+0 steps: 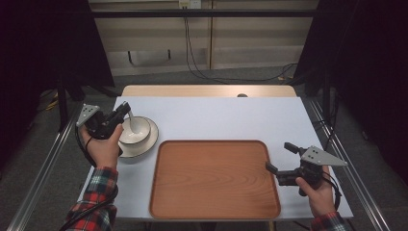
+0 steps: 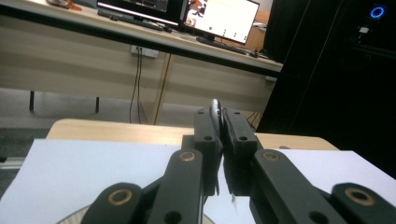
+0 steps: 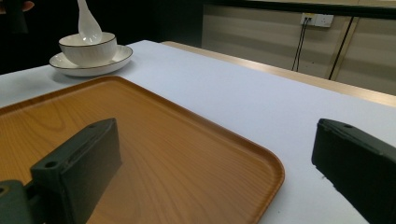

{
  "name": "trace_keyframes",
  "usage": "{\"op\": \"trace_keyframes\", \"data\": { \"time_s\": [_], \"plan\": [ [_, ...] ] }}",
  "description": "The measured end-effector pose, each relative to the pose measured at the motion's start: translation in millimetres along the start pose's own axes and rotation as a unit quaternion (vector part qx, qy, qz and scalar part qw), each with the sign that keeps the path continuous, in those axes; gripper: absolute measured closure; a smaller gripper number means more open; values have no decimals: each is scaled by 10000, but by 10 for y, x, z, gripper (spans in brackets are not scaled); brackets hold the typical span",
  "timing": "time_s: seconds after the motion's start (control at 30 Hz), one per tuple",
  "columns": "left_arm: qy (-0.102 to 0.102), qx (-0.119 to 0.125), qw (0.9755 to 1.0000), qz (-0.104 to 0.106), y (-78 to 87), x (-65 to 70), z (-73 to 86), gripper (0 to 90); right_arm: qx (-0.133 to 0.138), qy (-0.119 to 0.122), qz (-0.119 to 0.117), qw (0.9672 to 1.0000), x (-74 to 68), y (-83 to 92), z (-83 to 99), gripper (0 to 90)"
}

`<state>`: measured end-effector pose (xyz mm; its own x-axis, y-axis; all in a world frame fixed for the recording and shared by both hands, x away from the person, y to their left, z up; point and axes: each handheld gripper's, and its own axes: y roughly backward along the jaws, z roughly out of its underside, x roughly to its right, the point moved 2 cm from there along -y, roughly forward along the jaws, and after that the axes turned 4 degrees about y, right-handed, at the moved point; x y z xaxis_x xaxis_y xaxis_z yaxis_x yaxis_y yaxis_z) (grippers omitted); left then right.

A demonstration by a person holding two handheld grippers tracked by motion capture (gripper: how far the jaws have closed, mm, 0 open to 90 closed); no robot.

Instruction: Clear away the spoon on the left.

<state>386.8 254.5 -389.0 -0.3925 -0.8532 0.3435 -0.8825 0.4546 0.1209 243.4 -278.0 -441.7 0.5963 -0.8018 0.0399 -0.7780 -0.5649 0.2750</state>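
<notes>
A white ceramic spoon hangs bowl-end down over a white bowl, which stands on a white plate at the table's left. My left gripper is shut on the spoon's handle, whose thin edge shows between the pads. From the right gripper view the spoon dips to the rim of the bowl on the plate. My right gripper is open beside the right edge of the wooden tray, with nothing between its fingers.
The tray lies bare in the middle front of the white table. A wooden strip runs along the table's far edge. Beyond it are a floor, cables and dark curtains at both sides.
</notes>
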Motion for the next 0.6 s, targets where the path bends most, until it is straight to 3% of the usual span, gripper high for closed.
{"op": "trace_keyframes", "data": {
  "time_s": [0.17, 0.33, 0.6],
  "plan": [
    [-105, -36, 9999, 98, 26, 63, -119, 854, -17, 1, -3, 10000, -3, 3, 0, 11],
    [-17, 12, 9997, 257, 41, 142, -207, 854, -11, 11, -13, 10000, -6, 2, 0, 11],
    [27, -157, 9983, 558, 34, 279, -225, 854, -9, 9, -24, 10000, -8, 2, -1, 11]
  ]
}}
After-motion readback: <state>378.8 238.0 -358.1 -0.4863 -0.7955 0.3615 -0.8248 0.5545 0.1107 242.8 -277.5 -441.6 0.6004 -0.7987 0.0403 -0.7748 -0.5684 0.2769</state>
